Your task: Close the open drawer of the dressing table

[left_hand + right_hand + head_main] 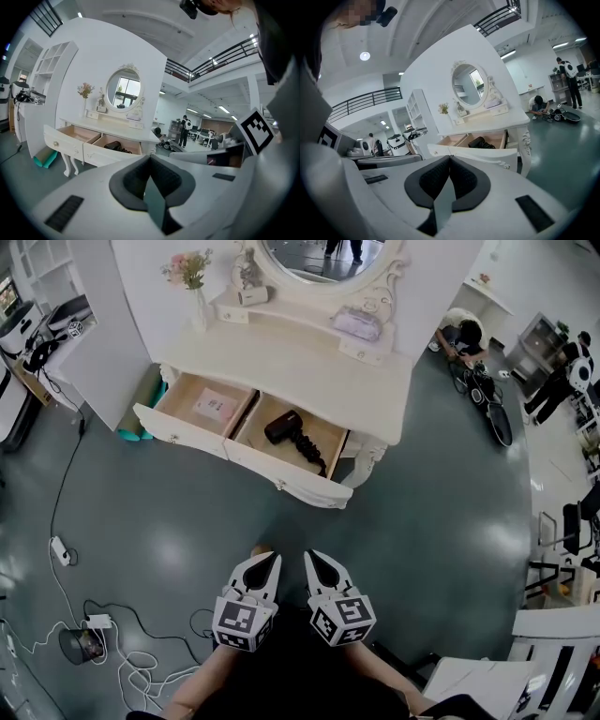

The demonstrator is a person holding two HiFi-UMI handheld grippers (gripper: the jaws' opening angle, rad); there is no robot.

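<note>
Far: open drawer (244, 457) of desk (309, 367), pulled out, hair dryer (284, 427) in right compartment. Near, well apart from it: left gripper (266, 559), right gripper (314, 559), both pinched shut, empty, side by side.

Shell check. The left gripper (263, 566) has a white moulded body tapering to a point, with black lining inside. Behind its jaws sits a cube (244, 621) with black-and-white square markers. The right gripper (321, 564) has the same build and its own marker cube (343, 617). The pads (133, 180) are black and ribbed. Black rectangular inset (65, 213) on the shell flank. Person wears a dark top (291, 671).
</note>
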